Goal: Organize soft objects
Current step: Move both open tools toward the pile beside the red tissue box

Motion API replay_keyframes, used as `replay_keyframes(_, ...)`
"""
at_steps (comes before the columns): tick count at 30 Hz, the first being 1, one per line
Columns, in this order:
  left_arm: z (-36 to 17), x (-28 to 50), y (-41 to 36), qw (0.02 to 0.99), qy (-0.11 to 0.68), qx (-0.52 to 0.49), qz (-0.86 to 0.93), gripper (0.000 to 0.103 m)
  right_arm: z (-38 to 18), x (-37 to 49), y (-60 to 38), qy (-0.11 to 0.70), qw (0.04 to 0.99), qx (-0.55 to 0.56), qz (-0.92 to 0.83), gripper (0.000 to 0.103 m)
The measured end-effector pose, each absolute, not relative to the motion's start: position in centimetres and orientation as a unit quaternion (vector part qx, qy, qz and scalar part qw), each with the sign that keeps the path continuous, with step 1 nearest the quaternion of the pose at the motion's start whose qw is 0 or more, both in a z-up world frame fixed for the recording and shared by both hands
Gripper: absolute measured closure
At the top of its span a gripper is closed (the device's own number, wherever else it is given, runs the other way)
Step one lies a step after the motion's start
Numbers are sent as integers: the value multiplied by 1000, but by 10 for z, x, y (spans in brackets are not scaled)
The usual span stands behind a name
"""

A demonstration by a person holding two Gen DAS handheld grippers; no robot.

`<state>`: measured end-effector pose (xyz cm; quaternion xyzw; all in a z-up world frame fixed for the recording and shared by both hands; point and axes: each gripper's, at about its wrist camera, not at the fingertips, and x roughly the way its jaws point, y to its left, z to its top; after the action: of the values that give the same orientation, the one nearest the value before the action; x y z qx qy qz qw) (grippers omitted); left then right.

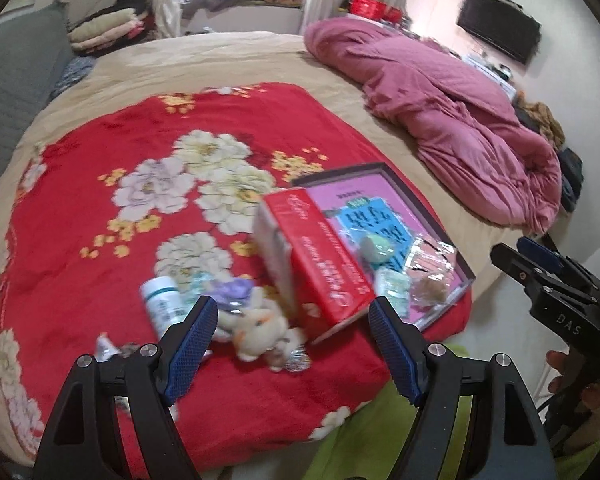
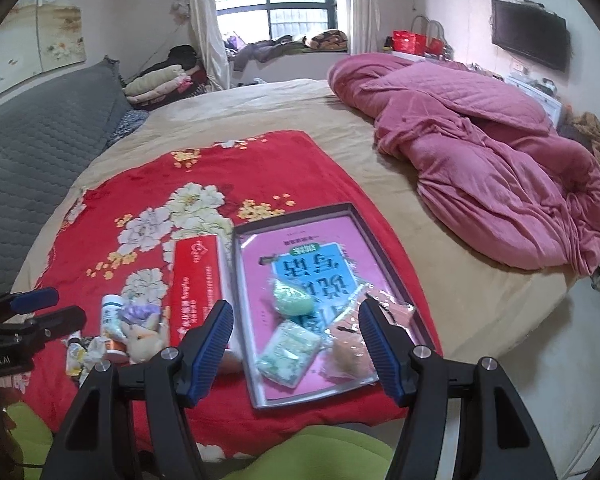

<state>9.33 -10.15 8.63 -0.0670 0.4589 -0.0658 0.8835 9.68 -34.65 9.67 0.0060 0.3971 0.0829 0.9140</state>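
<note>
Plush toy (image 1: 260,326) lies just ahead between wide left gripper (image 1: 294,346) jaws; right gripper (image 2: 296,350), also wide, over tray (image 2: 384,236).

The letters "DAS" stand in pale print on the black body of the right hand-held gripper (image 1: 525,254), seen from the left wrist view, and "nRobot.AI", cut off at the frame's edge, stands on the body of the left hand-held gripper (image 2: 40,306), seen from the right wrist view. The red box (image 2: 198,284) on the red floral blanket (image 2: 140,184) carries a white emblem and lines of white print too small to read. The pink sheet in the tray (image 2: 384,236) bears large dark characters on a blue panel, upside down and not legible.
</note>
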Motion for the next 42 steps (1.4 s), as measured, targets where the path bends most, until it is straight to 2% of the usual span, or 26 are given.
replay_keyframes(23,78,42,43,882,442,-159,43,24,103,85,-253,391,904,-30,167,38)
replay_keyframes(42,29,27,95,853,475,-197,89,24,81,88,-199,411,885,-69,208,38)
